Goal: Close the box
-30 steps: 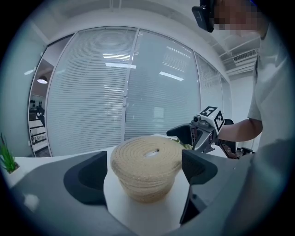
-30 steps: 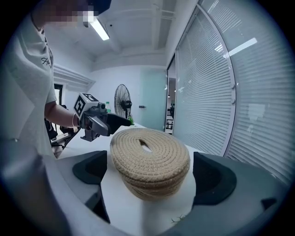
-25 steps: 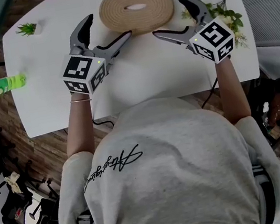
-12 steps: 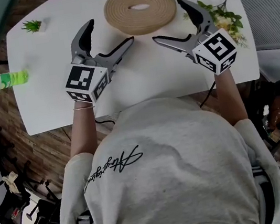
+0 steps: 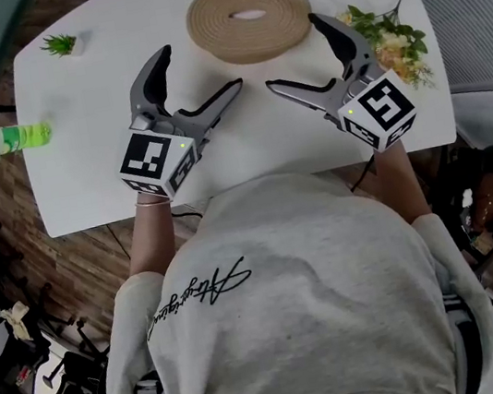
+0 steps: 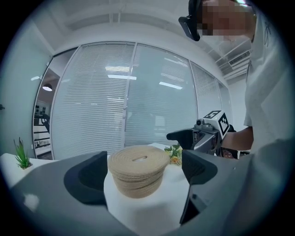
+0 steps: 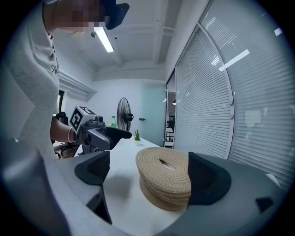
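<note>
The woven box (image 5: 248,19) sits at the top centre of the head view, on the far side of the white desk (image 5: 85,185). Its coiled lid looks seated flush on the body, so I judge the closing itself done. The box lies ahead of both grippers, up the frame from them and between their two lines.

The left gripper (image 5: 199,70) has its fingers wide apart with nothing between them, and it is well clear of the box toward the lower left. The right gripper (image 5: 295,52) also has its fingers spread wide and empty, though they have just been closing a little. Its outer fingertip lies just beside the box's right rim, probably without touching, but the head view is too coarse to be sure. The right gripper is thus the nearer.

The box is round, with no long axis; only the lid's slot runs left to right.
</note>
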